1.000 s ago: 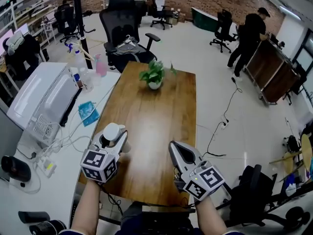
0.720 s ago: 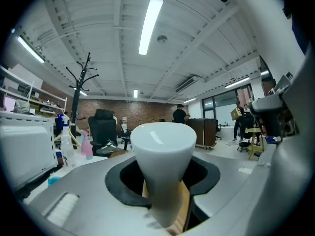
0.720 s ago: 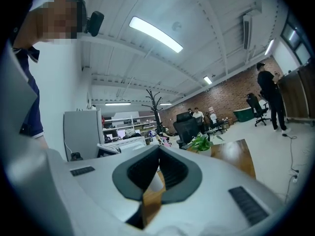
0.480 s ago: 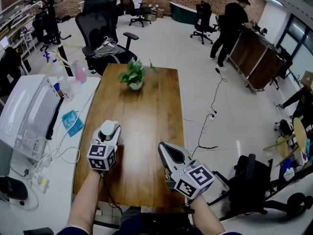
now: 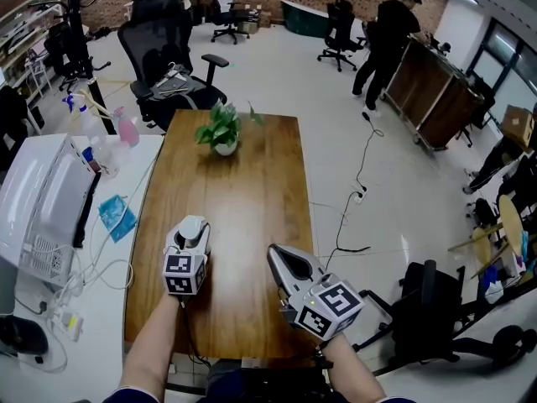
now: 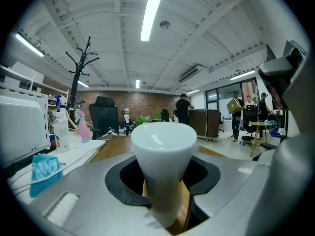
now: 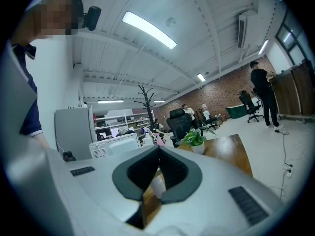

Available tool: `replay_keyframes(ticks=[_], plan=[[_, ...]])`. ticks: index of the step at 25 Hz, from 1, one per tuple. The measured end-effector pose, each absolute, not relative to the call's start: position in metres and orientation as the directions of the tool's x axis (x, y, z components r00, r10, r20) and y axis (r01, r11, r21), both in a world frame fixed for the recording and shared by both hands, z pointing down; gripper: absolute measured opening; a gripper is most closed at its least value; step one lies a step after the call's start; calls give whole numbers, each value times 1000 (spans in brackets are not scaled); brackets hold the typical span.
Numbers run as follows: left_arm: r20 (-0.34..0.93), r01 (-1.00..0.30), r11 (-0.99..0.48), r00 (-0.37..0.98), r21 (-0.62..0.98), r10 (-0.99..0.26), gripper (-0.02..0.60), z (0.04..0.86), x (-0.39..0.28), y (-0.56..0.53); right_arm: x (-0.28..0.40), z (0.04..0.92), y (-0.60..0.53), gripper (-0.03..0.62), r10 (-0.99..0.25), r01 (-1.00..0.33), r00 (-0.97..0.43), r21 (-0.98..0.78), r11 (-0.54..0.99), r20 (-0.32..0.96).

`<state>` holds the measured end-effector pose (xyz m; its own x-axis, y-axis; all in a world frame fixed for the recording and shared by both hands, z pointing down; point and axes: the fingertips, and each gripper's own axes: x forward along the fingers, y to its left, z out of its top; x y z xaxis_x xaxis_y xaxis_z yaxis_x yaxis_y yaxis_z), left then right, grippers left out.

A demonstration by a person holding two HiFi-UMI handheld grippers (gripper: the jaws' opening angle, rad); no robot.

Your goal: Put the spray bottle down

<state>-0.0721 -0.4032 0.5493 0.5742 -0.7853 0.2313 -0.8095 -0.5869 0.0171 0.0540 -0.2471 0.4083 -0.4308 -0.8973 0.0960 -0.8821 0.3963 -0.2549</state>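
A white tapered spray bottle [image 5: 190, 224] stands upright between the jaws of my left gripper [image 5: 195, 235], over the near left part of the wooden table [image 5: 252, 175]. In the left gripper view the bottle [image 6: 164, 146] fills the gap, and the dark pads of the left gripper [image 6: 165, 178] press its sides; its base is hidden. My right gripper [image 5: 281, 257] hovers over the table's near right part, shut and empty. In the right gripper view its tips [image 7: 157, 154] meet, and the bottle [image 7: 158, 185] shows small through the gap below them.
A potted plant [image 5: 221, 131] stands at the table's far end. On the white desk to the left are a white machine [image 5: 33, 200], a pink spray bottle [image 5: 127, 128], a blue cloth [image 5: 115, 218] and cables. A black chair [image 5: 164, 49] is beyond the table; a person [image 5: 386, 32] stands far right.
My left gripper has come down toward the table with the bottle still in it. The right gripper has barely shifted.
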Motion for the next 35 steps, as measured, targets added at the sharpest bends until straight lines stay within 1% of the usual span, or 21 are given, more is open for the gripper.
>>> replay_keyframes(ticks=[10, 15, 17, 19, 21, 23, 28, 30, 31, 32, 35], plan=[[232, -804, -594, 577, -6, -783, 195, 553, -68, -404, 55, 412, -248, 8, -897, -883, -428, -260, 390, 107], [234, -809, -588, 574, 12, -785, 199, 555, -68, -404, 56, 411, -247, 8, -896, -882, -431, -258, 394, 104], [250, -807, -590, 575, 16, -779, 221, 558, -69, -403, 56, 411, -246, 8, -897, -883, -430, -256, 394, 103], [265, -808, -588, 571, 15, -777, 283, 562, -71, -402, 57, 410, -245, 8, -898, -884, -429, -253, 393, 102], [274, -813, -582, 562, 11, -781, 314, 564, -74, -400, 59, 411, -242, 8, -898, -885, -427, -253, 391, 105], [284, -823, -568, 549, 16, -786, 331, 567, -80, -394, 62, 411, -239, 8, -899, -886, -425, -254, 388, 108], [303, -856, -507, 513, 105, -803, 336, 575, -112, -359, 70, 416, -233, 8, -899, -887, -423, -254, 385, 115], [308, -860, -490, 508, 141, -804, 334, 575, -122, -341, 72, 417, -232, 8, -897, -886, -426, -254, 388, 115], [306, -863, -482, 505, 153, -807, 322, 572, -127, -332, 72, 417, -233, 8, -896, -884, -429, -255, 391, 115], [301, -867, -472, 499, 161, -813, 293, 567, -132, -323, 71, 418, -233, 8, -894, -882, -433, -256, 395, 115], [263, -882, -439, 471, 173, -842, 180, 540, -146, -302, 66, 421, -233, 8, -885, -876, -450, -252, 412, 118]])
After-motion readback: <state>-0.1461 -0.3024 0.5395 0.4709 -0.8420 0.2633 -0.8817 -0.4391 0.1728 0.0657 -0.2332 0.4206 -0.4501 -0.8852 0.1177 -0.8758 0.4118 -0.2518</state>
